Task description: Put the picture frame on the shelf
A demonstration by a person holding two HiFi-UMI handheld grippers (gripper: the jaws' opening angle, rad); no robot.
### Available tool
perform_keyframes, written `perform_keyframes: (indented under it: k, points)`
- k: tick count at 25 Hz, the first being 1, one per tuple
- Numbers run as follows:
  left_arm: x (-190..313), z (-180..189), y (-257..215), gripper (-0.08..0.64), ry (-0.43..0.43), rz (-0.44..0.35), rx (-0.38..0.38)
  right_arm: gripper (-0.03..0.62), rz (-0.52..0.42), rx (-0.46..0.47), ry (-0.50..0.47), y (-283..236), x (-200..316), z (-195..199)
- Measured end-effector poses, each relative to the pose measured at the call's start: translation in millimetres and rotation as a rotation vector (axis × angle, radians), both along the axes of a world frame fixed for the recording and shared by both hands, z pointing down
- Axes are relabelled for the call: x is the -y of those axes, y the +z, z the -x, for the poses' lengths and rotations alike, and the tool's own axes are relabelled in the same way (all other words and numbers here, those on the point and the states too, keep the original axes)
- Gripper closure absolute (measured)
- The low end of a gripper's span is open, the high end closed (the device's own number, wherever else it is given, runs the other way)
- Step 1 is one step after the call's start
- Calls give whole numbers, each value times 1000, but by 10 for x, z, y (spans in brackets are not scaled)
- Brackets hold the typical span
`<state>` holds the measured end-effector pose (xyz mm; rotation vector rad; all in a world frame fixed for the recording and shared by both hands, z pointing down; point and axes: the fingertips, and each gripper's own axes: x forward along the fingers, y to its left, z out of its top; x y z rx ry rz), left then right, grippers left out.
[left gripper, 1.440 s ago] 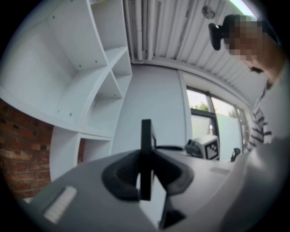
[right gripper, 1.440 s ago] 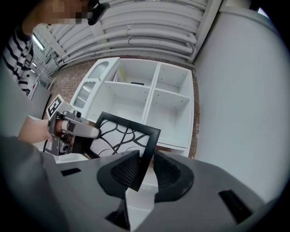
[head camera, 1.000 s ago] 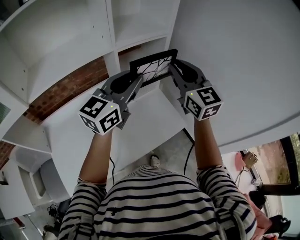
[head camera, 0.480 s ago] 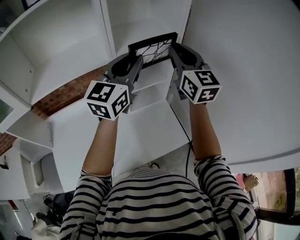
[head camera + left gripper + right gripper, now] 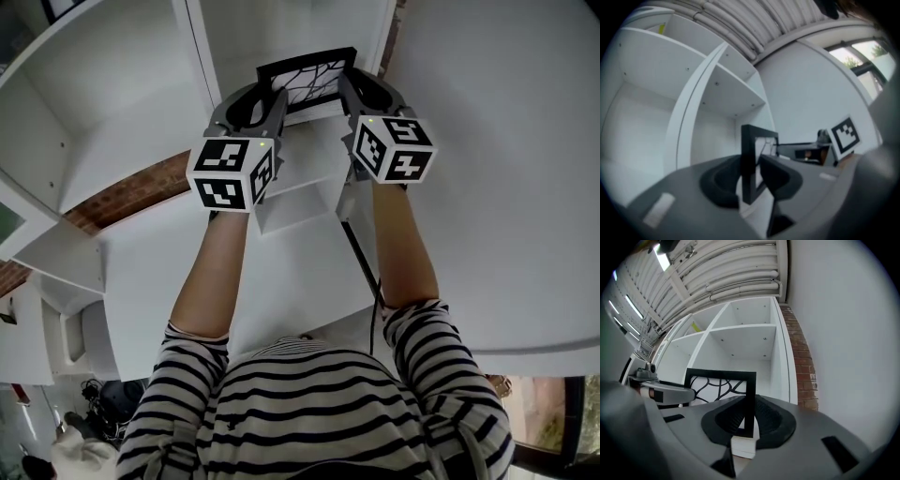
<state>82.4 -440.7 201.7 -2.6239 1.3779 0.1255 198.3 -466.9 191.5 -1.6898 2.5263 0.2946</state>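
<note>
the frame (image 5: pixel 307 82) is standing upright at the mouth of a cubby in the shelf (image 5: pixel 112 84), in the column next to the brick wall, with its patterned face looking back out of the shelf. the left tongs (image 5: pixel 272 98) are reaching along the frame's left upright and the right tongs (image 5: pixel 351 89) along its right upright, so the frame is spanning the gap between the two. the right tongs are clamping that black bar, pads pressing on both sides. the left tongs have just been opening: the bar is sitting between the jaws, but they are loosened around it rather than pinching. whether the frame's bottom edge is touching a shelf board is not showing. compared with a second ago, both tongs and the frame are sitting higher and closer in to the shelf, and the left tongs are showing a different face of their marker cube.
</note>
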Motion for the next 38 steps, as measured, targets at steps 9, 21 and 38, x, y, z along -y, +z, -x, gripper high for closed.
perform_keyframes:
  k: [9,21,38]
  points:
    - [287,100,58,439,-108,12,-13,532,37,54,8,150,421,35]
    - [188,137,82,420,-151,-11,-26,532,66,42,6,191,491,28]
    - [-138,16,228,420,-33,-5,-53,532,75,24,-1,177,532,76]
